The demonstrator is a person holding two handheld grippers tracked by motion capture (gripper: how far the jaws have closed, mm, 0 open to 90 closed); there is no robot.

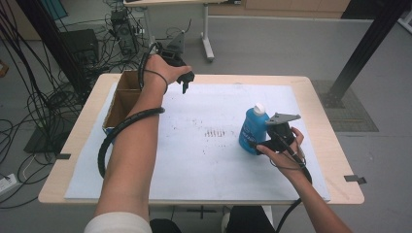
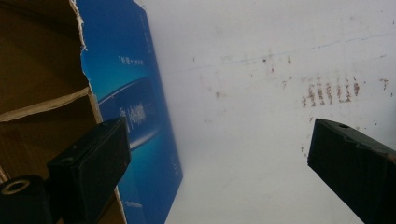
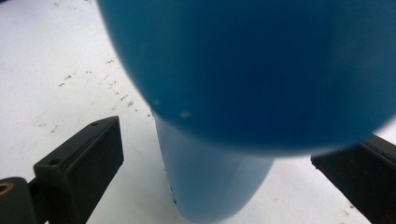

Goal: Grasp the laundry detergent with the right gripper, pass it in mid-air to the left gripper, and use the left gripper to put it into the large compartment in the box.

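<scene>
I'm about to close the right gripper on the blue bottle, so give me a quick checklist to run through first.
1. Right gripper open: ok, jaws apart.
2. Blue bottle between the jaws: ok, seen in the right gripper view.
3. Bottle upright, white cap on: ok.
4. Jaws touching the bottle: cannot tell.
5. Left gripper out of the way: ok, open, by the cardboard box.
6. White sheet around the bottle free of clutter: ok.
</scene>
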